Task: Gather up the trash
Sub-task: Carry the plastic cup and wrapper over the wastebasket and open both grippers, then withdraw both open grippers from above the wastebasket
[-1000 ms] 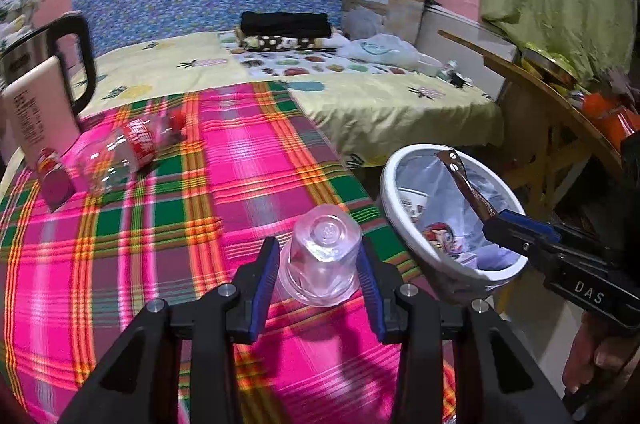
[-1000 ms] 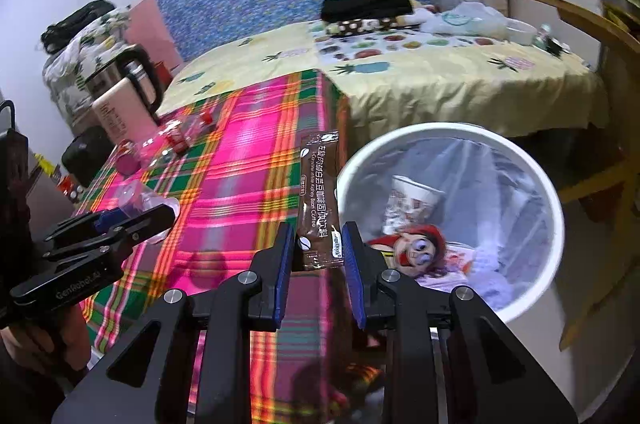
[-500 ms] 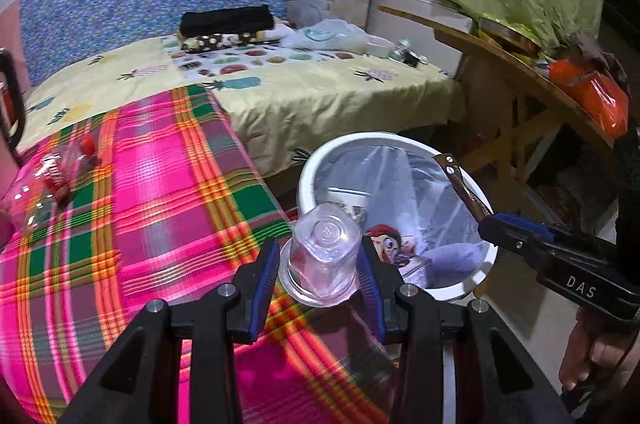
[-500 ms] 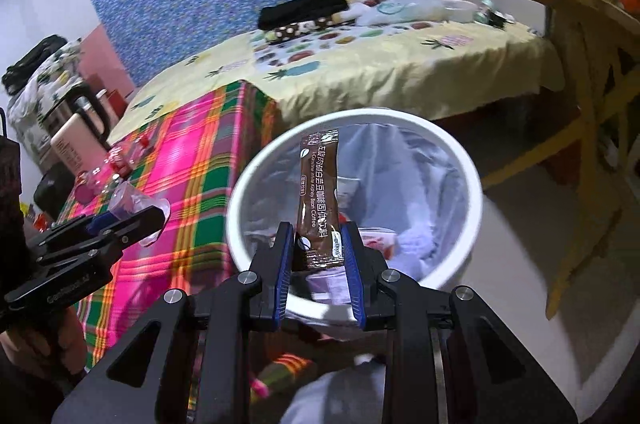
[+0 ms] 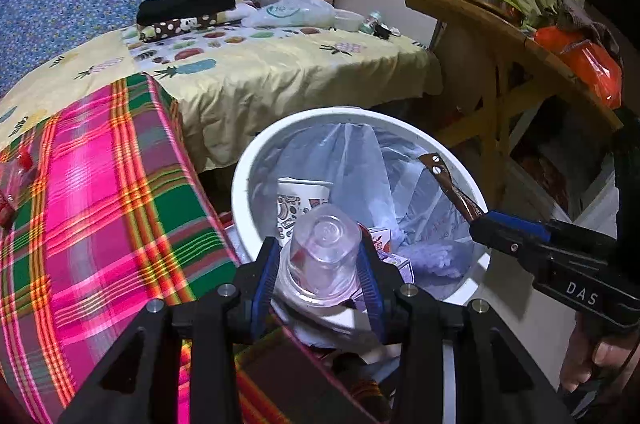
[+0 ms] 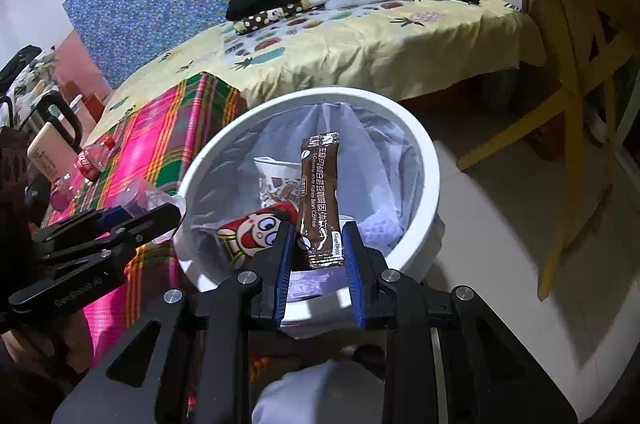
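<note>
My left gripper [image 5: 322, 260] is shut on a clear plastic cup [image 5: 323, 248], held bottom-forward over the near rim of the white trash bin [image 5: 256, 151]. My right gripper [image 6: 318, 256] is shut on a brown coffee sachet [image 6: 320, 199], held upright over the same bin [image 6: 428, 151]; it shows from the left wrist view [image 5: 452, 183] at the bin's right side. The bin is lined with a clear bag and holds a paper cup [image 5: 300, 199], a red cartoon carton [image 6: 256, 228] and other scraps.
A table with a pink plaid cloth [image 5: 100, 183] stands left of the bin, with a plastic bottle [image 6: 94, 157] and a kettle [image 6: 52, 139] on it. A bed with a yellow sheet [image 5: 260, 71] lies behind. A wooden table [image 5: 500, 35] stands to the right.
Both grippers have moved from over the plaid table to over the bin, carrying the cup and the sachet. The bin now fills the middle of both views.
</note>
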The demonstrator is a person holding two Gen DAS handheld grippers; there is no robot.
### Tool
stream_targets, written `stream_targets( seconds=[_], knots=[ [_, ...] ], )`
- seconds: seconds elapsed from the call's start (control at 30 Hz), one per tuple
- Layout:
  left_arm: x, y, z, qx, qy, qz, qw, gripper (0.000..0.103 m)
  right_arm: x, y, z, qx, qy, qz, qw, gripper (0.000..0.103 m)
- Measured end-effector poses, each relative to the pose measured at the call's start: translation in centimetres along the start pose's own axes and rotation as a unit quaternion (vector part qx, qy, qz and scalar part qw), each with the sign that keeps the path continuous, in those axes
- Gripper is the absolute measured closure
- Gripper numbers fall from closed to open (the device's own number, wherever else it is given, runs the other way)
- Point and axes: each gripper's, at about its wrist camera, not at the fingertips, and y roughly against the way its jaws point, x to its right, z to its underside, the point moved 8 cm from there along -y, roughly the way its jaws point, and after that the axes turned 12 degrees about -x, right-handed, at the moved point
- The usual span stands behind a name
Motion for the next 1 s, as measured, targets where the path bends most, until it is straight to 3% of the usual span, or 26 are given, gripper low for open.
stream_targets(
  seconds=[0.2,0.33,0.77,1.0],
  knots=[
    [0.2,-1.1,-0.8,-0.007,-0.005,0.004,1.0,0.062,0.8,-0.5,-0.2,-0.009,-0.003,0.007,1.0,0.077],
    [0.2,-1.3,-1.1,-0.003,-0.004,0.002,1.0,0.041,1.1,-0.6,-0.2,-0.008,-0.005,0.01,1.0,0.077],
    [-1.7,1.3,-0.2,0.02,0.026,0.004,0.9994,0.041,-0.5,0.9,-0.5,0.014,0.002,-0.013,1.0,0.075],
    [-2.9,3.5,1.2,0.033,0.044,-0.003,0.9985,0.041,-3.1,1.6,-0.2,0.021,0.026,-0.029,0.999,0.061]
  ],
)
